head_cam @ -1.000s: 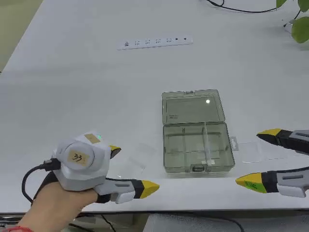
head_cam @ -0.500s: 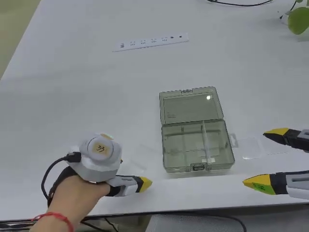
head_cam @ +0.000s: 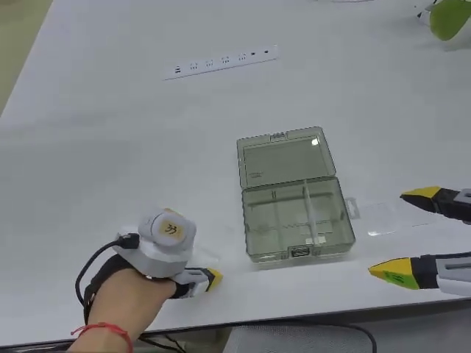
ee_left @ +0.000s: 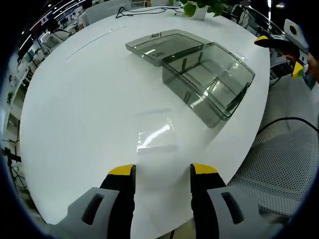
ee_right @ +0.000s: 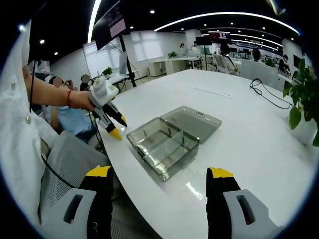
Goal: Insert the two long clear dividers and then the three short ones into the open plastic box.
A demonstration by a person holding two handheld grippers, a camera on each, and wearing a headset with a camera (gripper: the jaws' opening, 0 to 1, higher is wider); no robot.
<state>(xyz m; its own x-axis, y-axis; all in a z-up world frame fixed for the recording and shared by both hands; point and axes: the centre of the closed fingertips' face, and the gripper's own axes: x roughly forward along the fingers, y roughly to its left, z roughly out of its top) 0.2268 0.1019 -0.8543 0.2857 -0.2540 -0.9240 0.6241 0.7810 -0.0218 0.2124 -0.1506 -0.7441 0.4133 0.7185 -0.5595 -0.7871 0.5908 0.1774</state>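
Note:
The open smoky plastic box [head_cam: 294, 220] lies near the table's front edge, its lid [head_cam: 283, 158] folded back flat. One clear divider [head_cam: 309, 213] stands lengthwise inside it. My left gripper [head_cam: 206, 278] is open at the front left, pointing at a flat clear divider [ee_left: 157, 137] just ahead of its fingertips [ee_left: 122, 172]. The box [ee_left: 209, 79] lies beyond that divider. My right gripper [head_cam: 408, 232] is open and empty to the right of the box, with more clear dividers [head_cam: 383, 217] lying between its fingers on the table. The box [ee_right: 162, 142] sits ahead of the right gripper [ee_right: 159, 173].
A white power strip [head_cam: 221, 62] lies far back on the white table [head_cam: 110, 147]. Plant leaves [head_cam: 445, 18] show at the back right corner. The table's front edge runs just below both grippers. A grey mesh chair [ee_right: 75, 159] stands by the table.
My left gripper has rolled and tipped down toward the table, so one yellow tip now shows in the head view. The head camera has shifted slightly; the right gripper has barely moved.

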